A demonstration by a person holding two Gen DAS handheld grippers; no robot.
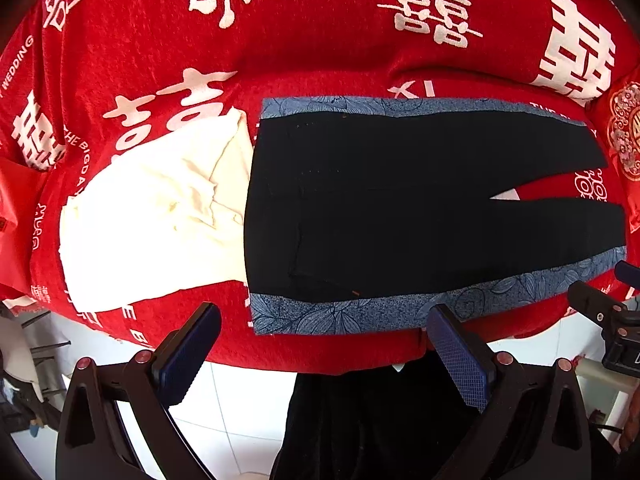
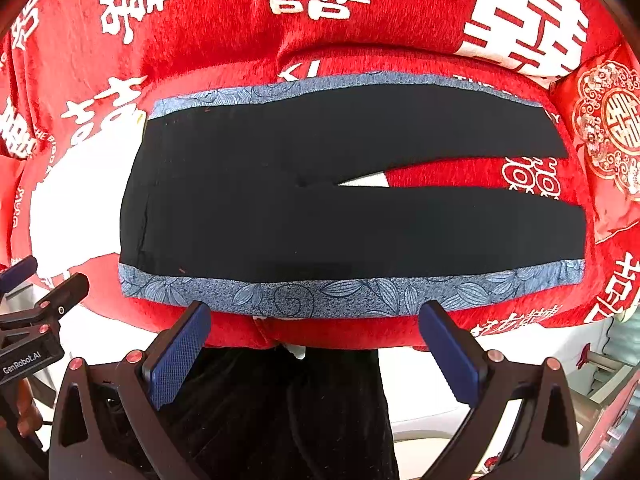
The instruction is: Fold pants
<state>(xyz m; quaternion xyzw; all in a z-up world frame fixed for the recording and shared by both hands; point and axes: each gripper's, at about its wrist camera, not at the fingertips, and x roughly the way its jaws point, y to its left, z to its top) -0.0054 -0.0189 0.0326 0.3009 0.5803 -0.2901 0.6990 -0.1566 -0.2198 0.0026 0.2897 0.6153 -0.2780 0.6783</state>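
Note:
Black pants (image 1: 380, 208) with blue leaf-patterned side stripes lie flat on the red cloth, waist to the left, the two legs spread to the right. They also show in the right wrist view (image 2: 320, 200). My left gripper (image 1: 324, 320) is open and empty, just short of the near stripe by the waist. My right gripper (image 2: 316, 316) is open and empty, just short of the near stripe at mid-leg. Each gripper shows at the other view's edge.
A white garment (image 1: 156, 216) lies folded left of the pants' waist. The red cloth with white characters (image 1: 320, 40) covers the whole surface and hangs over its near edge. White floor tiles (image 1: 240, 400) and a dark-clothed person are below. A red embroidered cushion (image 2: 608, 128) sits far right.

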